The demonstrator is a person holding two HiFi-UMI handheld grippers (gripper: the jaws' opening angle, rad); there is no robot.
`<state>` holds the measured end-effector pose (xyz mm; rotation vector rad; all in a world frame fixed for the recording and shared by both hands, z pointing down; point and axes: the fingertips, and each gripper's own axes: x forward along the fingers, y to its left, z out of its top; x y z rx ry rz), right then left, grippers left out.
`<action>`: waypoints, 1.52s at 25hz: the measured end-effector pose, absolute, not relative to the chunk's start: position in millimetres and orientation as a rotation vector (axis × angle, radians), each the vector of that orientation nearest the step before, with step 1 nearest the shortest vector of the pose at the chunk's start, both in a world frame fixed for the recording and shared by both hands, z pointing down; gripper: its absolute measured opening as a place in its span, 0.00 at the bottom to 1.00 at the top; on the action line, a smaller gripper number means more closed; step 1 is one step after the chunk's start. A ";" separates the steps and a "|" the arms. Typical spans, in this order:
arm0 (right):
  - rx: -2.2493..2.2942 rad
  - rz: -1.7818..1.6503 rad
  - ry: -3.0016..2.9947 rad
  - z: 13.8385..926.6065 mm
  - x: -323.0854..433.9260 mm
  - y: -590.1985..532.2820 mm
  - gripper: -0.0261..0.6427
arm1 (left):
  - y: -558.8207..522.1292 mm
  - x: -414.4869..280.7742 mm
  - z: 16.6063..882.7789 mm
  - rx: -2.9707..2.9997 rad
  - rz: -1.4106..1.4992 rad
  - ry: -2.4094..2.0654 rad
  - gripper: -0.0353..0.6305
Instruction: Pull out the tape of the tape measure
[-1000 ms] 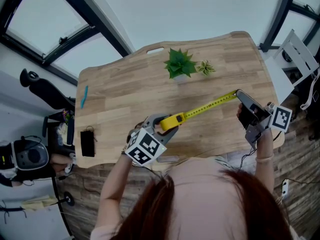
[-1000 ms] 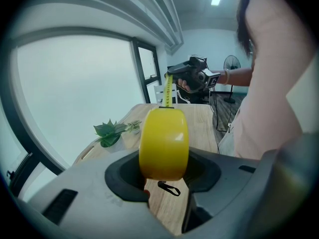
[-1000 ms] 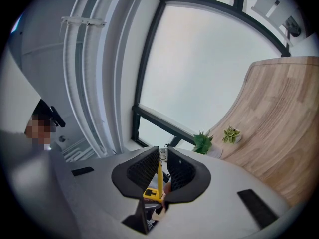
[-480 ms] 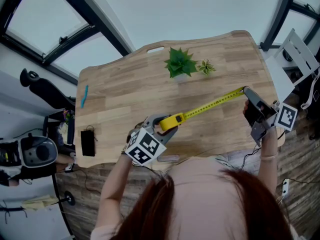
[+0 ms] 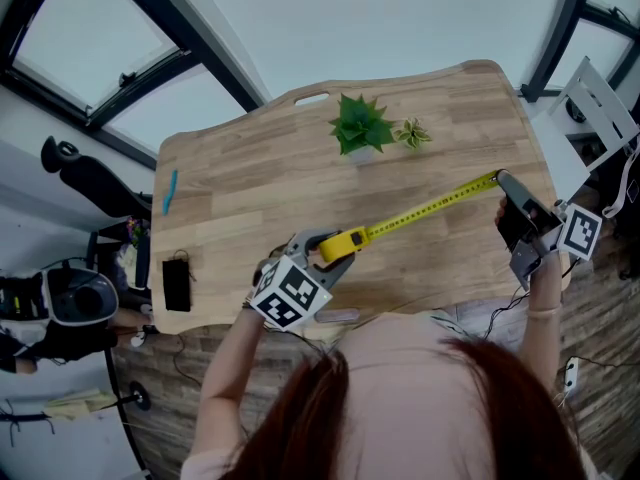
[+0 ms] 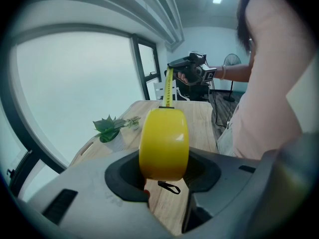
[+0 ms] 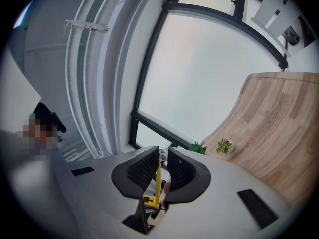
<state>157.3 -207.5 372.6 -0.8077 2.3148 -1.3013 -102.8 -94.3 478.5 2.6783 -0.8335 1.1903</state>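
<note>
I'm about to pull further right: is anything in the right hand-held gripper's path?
Nothing on the table: the right hand-held gripper grips the tape tip near its edge, the plants well behind. Past the edge a white chair stands roughly on that line, apparently lower.

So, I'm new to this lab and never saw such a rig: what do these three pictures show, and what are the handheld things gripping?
No robot here: a person holds tongs in each hand. The overhead picture comes from a camera on the person's head; the other two from cameras riding on each tongs. The left tongs clamp the yellow tape measure; the right tongs pinch the end of its tape, stretched out over the wooden table. On the table stand a green plant and a smaller plant, with a blue item and a black item.
</note>
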 end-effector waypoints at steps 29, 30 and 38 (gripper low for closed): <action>-0.855 -1.269 2.286 370.8 181.3 -215.7 0.11 | -88.9 -106.9 479.6 2.663 1.220 -0.837 0.30; -0.855 -1.268 2.288 370.7 181.1 -215.7 0.11 | -88.9 -107.0 479.2 2.663 1.220 -0.838 0.30; -0.864 -1.276 2.274 373.8 179.0 -213.4 0.11 | -88.0 -109.6 481.0 2.658 1.228 -0.841 0.30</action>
